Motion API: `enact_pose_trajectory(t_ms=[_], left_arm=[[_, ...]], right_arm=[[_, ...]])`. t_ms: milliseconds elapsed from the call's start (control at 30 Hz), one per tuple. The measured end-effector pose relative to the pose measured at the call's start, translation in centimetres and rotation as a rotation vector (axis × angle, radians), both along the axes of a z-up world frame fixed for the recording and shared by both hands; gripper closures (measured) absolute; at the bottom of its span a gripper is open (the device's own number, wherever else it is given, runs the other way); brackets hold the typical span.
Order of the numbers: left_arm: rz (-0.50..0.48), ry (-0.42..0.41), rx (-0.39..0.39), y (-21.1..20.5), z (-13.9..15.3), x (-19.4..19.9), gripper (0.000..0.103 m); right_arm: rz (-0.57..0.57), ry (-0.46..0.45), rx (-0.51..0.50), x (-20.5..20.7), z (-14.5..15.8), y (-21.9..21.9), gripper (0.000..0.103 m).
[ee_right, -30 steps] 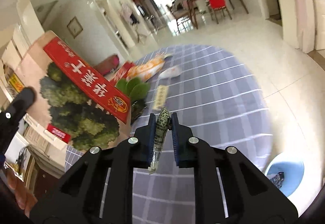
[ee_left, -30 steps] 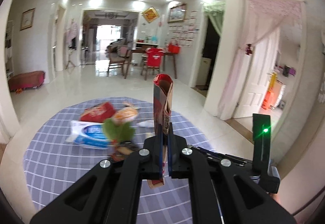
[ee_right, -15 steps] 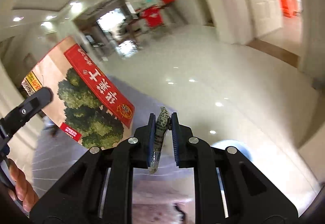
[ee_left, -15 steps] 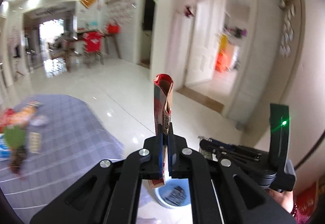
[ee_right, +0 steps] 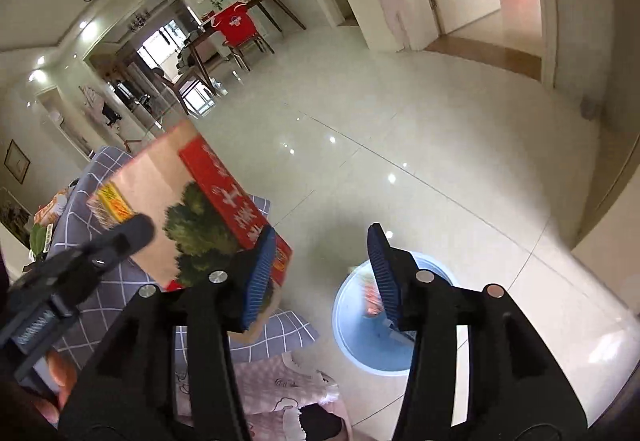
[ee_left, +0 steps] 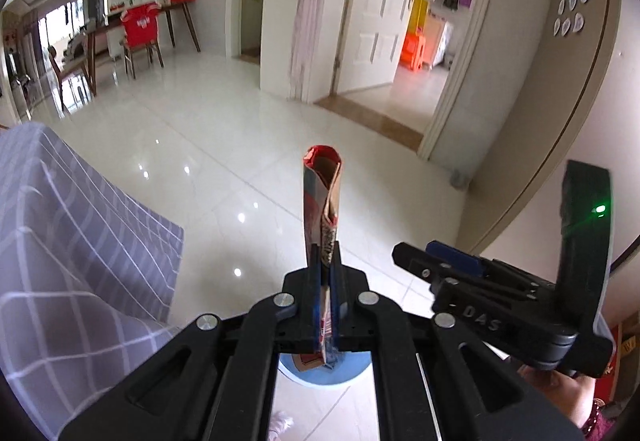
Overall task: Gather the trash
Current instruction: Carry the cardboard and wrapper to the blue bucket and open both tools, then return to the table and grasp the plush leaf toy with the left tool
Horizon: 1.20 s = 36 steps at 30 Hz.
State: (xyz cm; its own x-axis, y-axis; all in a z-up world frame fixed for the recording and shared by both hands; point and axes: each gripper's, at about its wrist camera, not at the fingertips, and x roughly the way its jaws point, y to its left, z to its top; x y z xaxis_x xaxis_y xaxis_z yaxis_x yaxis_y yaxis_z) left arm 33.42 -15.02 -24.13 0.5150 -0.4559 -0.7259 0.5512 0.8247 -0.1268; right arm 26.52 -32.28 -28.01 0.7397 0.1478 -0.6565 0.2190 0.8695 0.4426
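Observation:
My left gripper (ee_left: pixel 326 269) is shut on a flattened cardboard box (ee_left: pixel 322 209) with a red band and a tree picture, seen edge-on here and as a broad face (ee_right: pixel 200 209) in the right wrist view. Below it stands a round light-blue bin (ee_left: pixel 320 371) on the floor. My right gripper (ee_right: pixel 320 237) hangs over that bin (ee_right: pixel 360 349); its jaws are opening and nothing is between them. A blurred scrap of trash (ee_right: pixel 370 293) shows inside the bin. The right gripper (ee_left: pixel 436 265) also appears beside the box.
A table with a grey checked cloth (ee_left: pixel 80 241) is at the left, with more litter (ee_right: pixel 48 209) on its far part. Pink patterned fabric (ee_right: pixel 280 389) lies near the bin. Glossy white tiles (ee_left: pixel 220 129), doorways and a dining table with a red chair (ee_right: pixel 236 25) lie beyond.
Both grippers swung away from the table and down toward the blue bin on the floor. The right jaws have spread apart and the small wrapper they held is gone from between them.

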Motion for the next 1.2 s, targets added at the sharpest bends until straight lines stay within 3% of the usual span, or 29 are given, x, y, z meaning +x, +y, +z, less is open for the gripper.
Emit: enact_pose_trajectory(t_ms=[233, 533, 567, 600, 667, 767, 967, 1200], left_arm=[[-0.031, 0.087, 0.026, -1.4, -3.6, 0.5, 0.099], [-0.049, 0.146, -0.023, -3.6, -4.5, 1.4, 0.097], [-0.047, 0.149, -0.034, -3.7, -4.3, 1.6, 0.091], [-0.041, 0.155, -0.038, -3.8, -4.4, 1.7, 0.06], [0.001, 0.158, -0.04, -3.5, -4.2, 2.0, 0.021], [0.014, 0.144, -0.062, -2.8, -3.4, 1.7, 0.021], [0.044, 0.052, 0.008, -2.0, -1.0, -0.1, 0.021], [0.132, -0.071, 0.072, 1.5, 4.2, -2.5, 0.021]], right_arm=[[-0.033, 0.023, -0.003, -1.1, -0.5, -0.8, 0.051], [-0.159, -0.015, -0.086, -3.9, -0.5, -2.2, 0.05], [-0.18, -0.024, -0.086, -4.3, -0.4, -2.5, 0.049], [-0.198, -0.033, -0.086, -4.7, -0.2, -2.7, 0.049], [-0.231, -0.049, -0.083, -5.4, 0.2, -3.4, 0.047], [-0.244, -0.054, -0.07, -6.1, 0.8, -3.4, 0.046], [-0.222, -0.054, -0.056, -6.2, 1.8, -2.8, 0.046], [-0.126, -0.11, -0.064, -6.0, 5.8, 0.6, 0.044]])
